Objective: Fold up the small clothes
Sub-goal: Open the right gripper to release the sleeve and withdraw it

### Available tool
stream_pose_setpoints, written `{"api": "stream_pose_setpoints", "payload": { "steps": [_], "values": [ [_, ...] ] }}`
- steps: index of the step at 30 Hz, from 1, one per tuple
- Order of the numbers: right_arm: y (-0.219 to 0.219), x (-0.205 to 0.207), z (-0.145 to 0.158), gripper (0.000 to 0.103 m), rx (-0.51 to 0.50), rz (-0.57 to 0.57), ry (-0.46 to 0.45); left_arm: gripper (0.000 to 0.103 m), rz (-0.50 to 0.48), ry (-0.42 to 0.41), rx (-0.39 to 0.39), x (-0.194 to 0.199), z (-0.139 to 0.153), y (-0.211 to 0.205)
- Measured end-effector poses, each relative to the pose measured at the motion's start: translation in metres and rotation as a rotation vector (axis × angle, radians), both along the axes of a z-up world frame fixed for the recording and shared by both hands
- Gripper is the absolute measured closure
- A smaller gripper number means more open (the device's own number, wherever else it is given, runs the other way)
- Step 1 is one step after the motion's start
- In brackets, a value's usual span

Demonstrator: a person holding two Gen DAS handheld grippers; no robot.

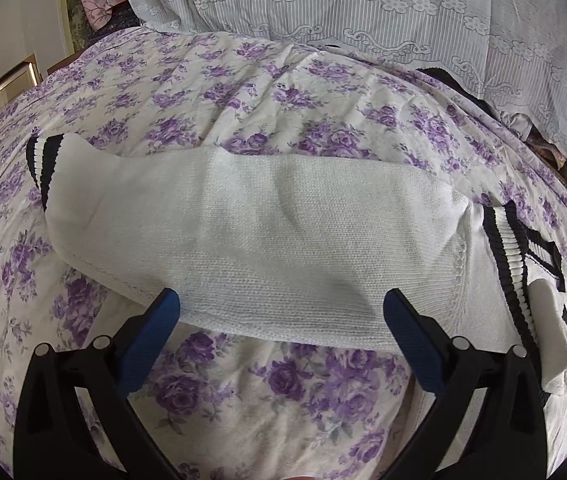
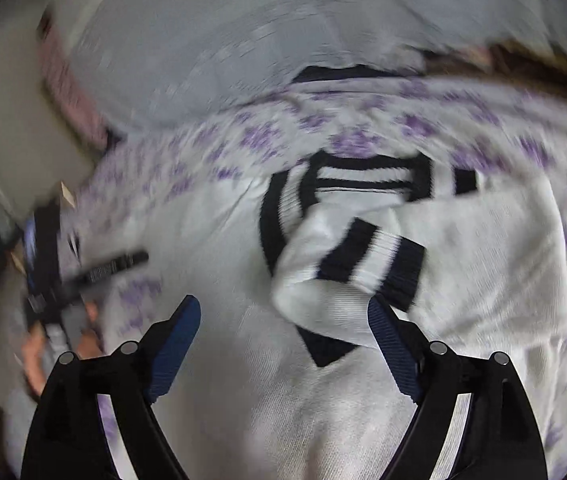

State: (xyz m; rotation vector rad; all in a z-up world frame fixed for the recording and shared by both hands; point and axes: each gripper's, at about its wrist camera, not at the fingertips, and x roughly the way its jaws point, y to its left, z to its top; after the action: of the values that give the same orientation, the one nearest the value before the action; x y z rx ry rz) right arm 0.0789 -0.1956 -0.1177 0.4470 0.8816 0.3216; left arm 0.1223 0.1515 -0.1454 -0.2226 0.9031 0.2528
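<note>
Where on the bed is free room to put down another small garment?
Free: the flowered sheet between the sweater's sleeve and the lace cover, and the strip before the left fingers. Crowded: the right side, where the sweater lies bunched.

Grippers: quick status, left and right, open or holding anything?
Left gripper: open, jaws straddling the sweater sleeve, not gripping.
Right gripper: open, holding nothing, above the folded sleeve cuff.
</note>
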Motion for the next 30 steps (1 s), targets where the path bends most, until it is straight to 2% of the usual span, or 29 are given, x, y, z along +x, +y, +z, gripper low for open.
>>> {"api": "stream_pose_setpoints", "payload": {
  "steps": [3,4,10,14,18,20,22,23,25,27,28,30],
  "values": [
    [-0.02,0.011,-0.015,0.017,0.181,-0.074,0.077,0.004,0.0,0.002,0.003,0.0,0.0,0.0],
    [-0.022,0.014,-0.02,0.017,0.214,-0.091,0.096,0.004,0.0,0.002,0.003,0.0,0.0,0.0],
    [-0.021,0.026,-0.03,0.015,0.321,-0.229,0.157,0.004,-0.001,0.006,0.002,0.0,-0.001,0.001],
    [-0.013,0.009,-0.022,0.015,0.343,-0.21,0.146,0.004,0.003,0.009,-0.006,0.001,-0.002,0.002],
    [-0.004,0.021,-0.026,0.015,0.309,-0.194,0.153,0.004,0.003,0.018,0.011,0.003,-0.003,0.0],
    [-0.007,0.035,-0.026,0.015,0.262,-0.255,0.101,0.004,-0.003,0.018,0.019,0.003,-0.003,-0.002],
    [-0.005,0.047,-0.018,0.016,0.168,-0.315,0.016,0.004,-0.001,0.017,0.01,0.003,-0.003,0.0],
    [0.008,0.05,-0.014,0.016,0.191,-0.248,-0.005,0.004,0.001,0.017,0.004,0.003,-0.002,0.001],
    [0.043,0.051,-0.004,0.016,0.285,-0.026,-0.028,0.004,0.009,0.017,-0.005,0.004,-0.002,0.004],
    [0.081,0.042,0.01,0.016,0.33,0.2,-0.072,0.004,0.013,0.02,-0.015,0.005,-0.003,0.008],
    [0.089,0.037,0.016,0.016,0.317,0.243,-0.1,0.004,0.017,0.022,-0.022,0.005,-0.004,0.011],
    [0.085,0.03,0.021,0.016,0.288,0.238,-0.139,0.004,0.025,0.018,-0.036,0.004,-0.003,0.014]
  ]
}}
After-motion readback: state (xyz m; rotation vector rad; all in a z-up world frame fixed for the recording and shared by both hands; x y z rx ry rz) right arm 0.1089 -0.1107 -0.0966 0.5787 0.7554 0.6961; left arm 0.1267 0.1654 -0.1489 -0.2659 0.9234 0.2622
